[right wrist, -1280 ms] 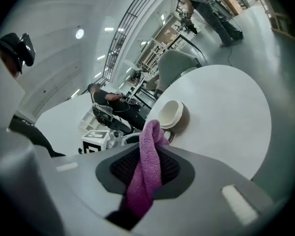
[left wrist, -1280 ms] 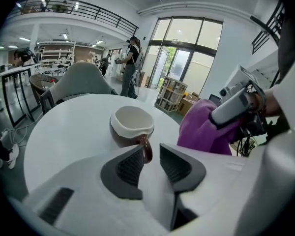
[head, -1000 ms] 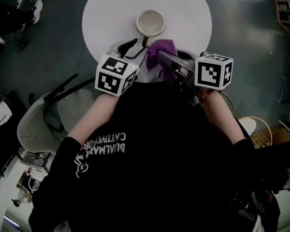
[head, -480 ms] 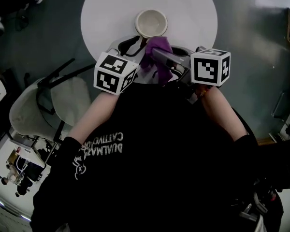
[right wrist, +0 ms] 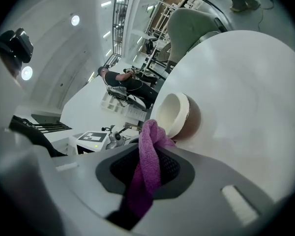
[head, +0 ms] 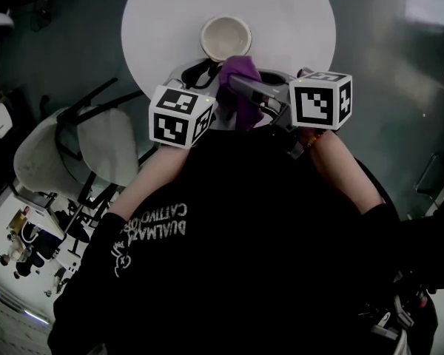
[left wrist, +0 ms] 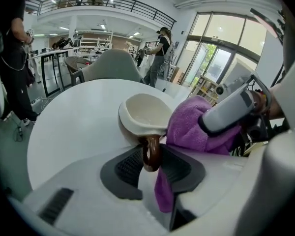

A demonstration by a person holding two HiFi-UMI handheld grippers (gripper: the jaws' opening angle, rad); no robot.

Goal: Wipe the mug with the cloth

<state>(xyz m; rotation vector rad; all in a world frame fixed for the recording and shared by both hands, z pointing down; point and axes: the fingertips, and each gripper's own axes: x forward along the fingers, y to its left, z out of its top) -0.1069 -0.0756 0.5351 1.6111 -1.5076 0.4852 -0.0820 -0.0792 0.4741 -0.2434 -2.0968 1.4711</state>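
Left gripper view, left gripper (left wrist: 152, 157) jaws just closing onto mug (left wrist: 145, 115) handle; right gripper (right wrist: 152, 156) pinching purple cloth (right wrist: 146, 181)

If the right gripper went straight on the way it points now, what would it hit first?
Probably the mug, just ahead: the purple cloth pinched in the right gripper would touch its rim first.
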